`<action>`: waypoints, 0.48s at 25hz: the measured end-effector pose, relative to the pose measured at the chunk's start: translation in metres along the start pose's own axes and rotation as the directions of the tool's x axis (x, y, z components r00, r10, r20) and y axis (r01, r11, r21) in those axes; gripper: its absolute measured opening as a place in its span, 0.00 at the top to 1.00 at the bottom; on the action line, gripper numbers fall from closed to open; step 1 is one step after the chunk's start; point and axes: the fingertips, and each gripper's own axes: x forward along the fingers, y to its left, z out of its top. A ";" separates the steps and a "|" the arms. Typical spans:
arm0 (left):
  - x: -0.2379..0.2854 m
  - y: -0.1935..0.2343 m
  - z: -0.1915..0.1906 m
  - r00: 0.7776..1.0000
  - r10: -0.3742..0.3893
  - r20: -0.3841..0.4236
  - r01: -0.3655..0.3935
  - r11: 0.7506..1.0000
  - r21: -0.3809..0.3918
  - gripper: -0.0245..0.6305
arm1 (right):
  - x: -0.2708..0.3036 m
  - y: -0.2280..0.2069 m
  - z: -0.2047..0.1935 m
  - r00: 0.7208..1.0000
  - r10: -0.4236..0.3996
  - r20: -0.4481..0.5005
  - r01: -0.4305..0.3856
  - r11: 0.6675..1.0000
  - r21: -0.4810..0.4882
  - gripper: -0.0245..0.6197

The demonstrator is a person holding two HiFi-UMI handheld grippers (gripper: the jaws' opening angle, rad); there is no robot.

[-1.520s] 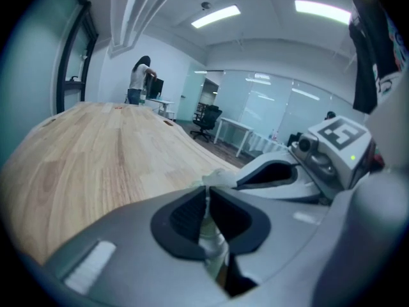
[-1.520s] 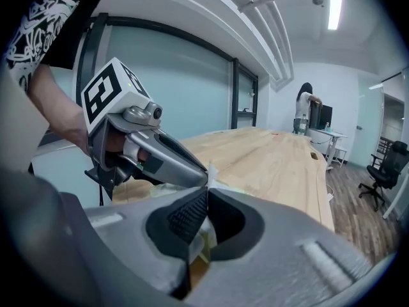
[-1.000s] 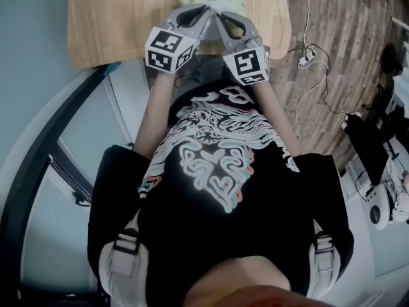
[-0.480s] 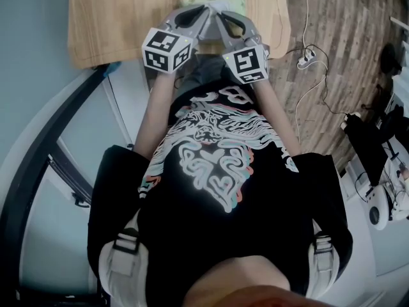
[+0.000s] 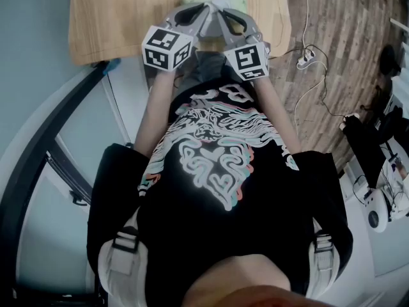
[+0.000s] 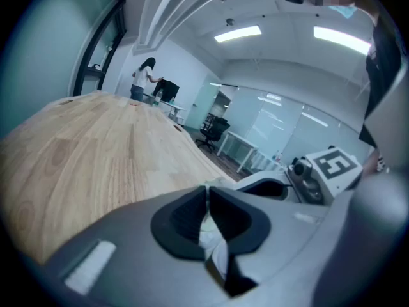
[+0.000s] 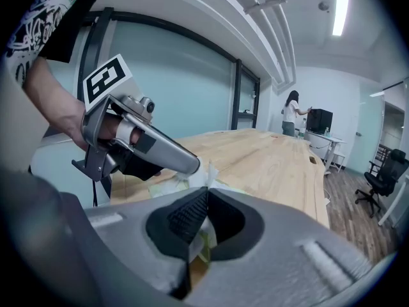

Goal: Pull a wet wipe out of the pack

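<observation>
The left gripper (image 6: 208, 196) has its fingers pressed together at the tips, and a fold of white wet wipe (image 6: 211, 234) shows in the gap just behind them, so it is pinching the wipe. In the right gripper view its grey tip touches the white tuft that stands up from the pack (image 7: 158, 188), a pale yellow-green packet lying flat on the table (image 7: 275, 162).

The right gripper (image 7: 206, 198) also has its fingers pressed together. White and pale green material shows in the gap behind their tips, but whether they pinch the wipe, the pack or nothing cannot be told. The tuft rises just beyond its tips, at 12 o'clock from them.

In the head view the two grippers converge on one spot at the near edge of the table, their tips almost touching. The pack lies at 12 o'clock from that spot, and only its green far edge shows above the fingers. The left marker cube (image 5: 167, 48) sits at 7 o'clock from the meeting point, the right marker cube (image 5: 250, 59) at 5 o'clock, each with a bare forearm running back to the person's black printed shirt (image 5: 211, 152).

At 3 o'clock from the table the wood-plank floor (image 5: 339, 75) carries a thin white cable (image 5: 307, 56).
</observation>
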 end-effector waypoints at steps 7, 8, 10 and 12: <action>-0.003 0.000 0.001 1.000 0.013 0.008 -0.013 1.000 -0.013 0.96 | 0.000 0.000 -0.001 1.000 0.008 -0.005 -0.008 1.000 -0.008 0.96; -0.004 0.000 0.001 1.000 0.014 0.010 -0.014 1.000 -0.014 0.96 | -0.001 0.000 -0.001 1.000 0.008 -0.007 -0.008 1.000 -0.010 0.96; -0.005 0.000 0.002 1.000 0.015 0.011 -0.015 1.000 -0.015 0.96 | -0.001 0.000 -0.001 1.000 0.008 -0.009 -0.008 1.000 -0.012 0.96; -0.006 -0.001 0.002 1.000 0.016 0.013 -0.015 1.000 -0.017 0.96 | -0.002 0.001 -0.002 1.000 0.007 -0.010 -0.008 1.000 -0.015 0.96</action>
